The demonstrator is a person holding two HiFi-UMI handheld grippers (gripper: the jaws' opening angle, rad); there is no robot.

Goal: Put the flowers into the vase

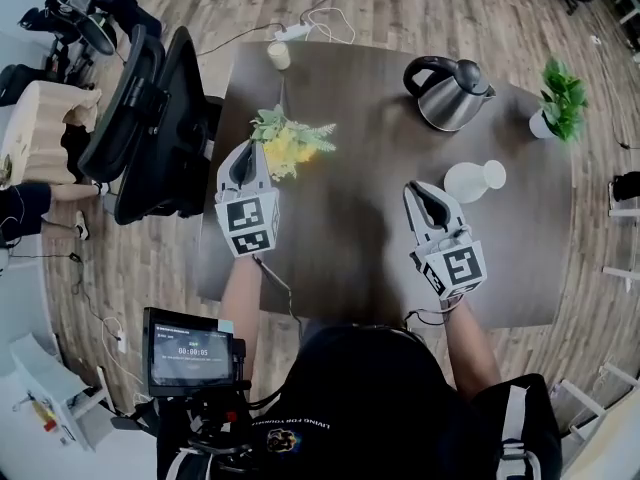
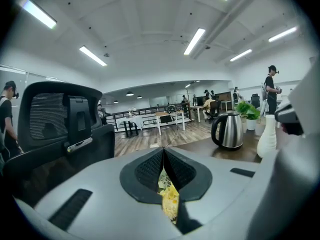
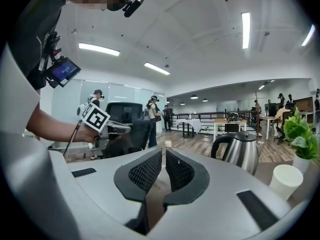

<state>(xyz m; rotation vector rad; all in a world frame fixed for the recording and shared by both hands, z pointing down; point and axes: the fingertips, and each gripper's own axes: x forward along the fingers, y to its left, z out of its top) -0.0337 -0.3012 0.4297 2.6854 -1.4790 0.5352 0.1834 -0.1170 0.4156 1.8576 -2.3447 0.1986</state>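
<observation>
The yellow flowers with green leaves (image 1: 285, 143) lie on the dark table (image 1: 350, 268) near its left edge. My left gripper (image 1: 251, 149) hovers just left of them, jaws together; in the left gripper view a bit of the flowers (image 2: 169, 196) shows low in the slit behind the joined tips (image 2: 163, 151), and I cannot see any grip on them. The white vase (image 1: 474, 180) stands at mid-right, also seen as the vase (image 2: 267, 136) and the vase (image 3: 286, 180). My right gripper (image 1: 413, 190) is shut and empty, left of the vase, with bare table in its slit (image 3: 163, 153).
A steel kettle (image 1: 450, 93) stands at the back of the table, a potted plant (image 1: 558, 98) at the back right, and a small cream cup (image 1: 279, 55) at the back left. A black office chair (image 1: 150, 118) stands against the table's left side.
</observation>
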